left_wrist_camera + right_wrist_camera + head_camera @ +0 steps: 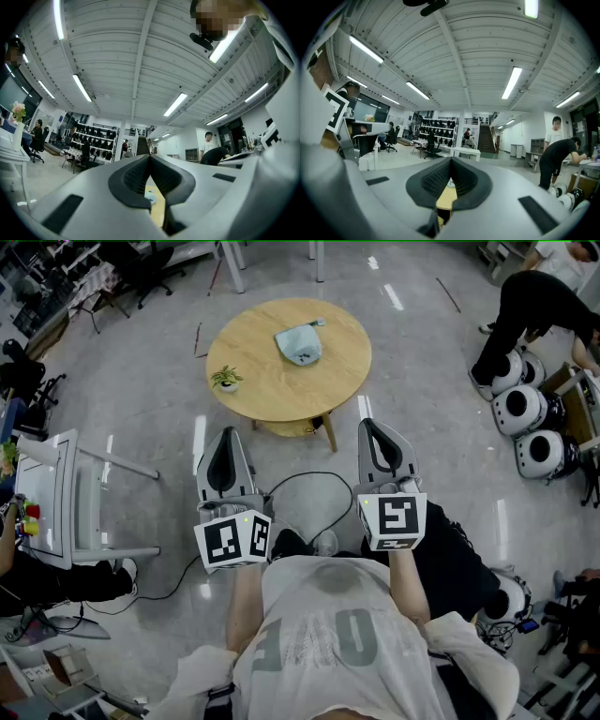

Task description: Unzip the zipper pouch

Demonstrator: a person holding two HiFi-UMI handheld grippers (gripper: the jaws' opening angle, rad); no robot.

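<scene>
The blue pouch [299, 343] near the desk's [281, 390] far edge looks soft and light, so pinch its cloth at one end; the left tongs [225, 434] and right tongs [378, 427] are squeezed closed, holding nothing, well away.

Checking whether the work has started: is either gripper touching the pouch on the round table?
No: the pouch lies untouched on the table, the left gripper and right gripper both short of its edge.

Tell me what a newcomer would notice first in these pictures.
The round wooden table stands mid-floor, with a pale blue zipper pouch near its far side and a small potted plant at its left edge. Nearer the person, the left tongs and right tongs are shut and empty, short of the table.
</scene>
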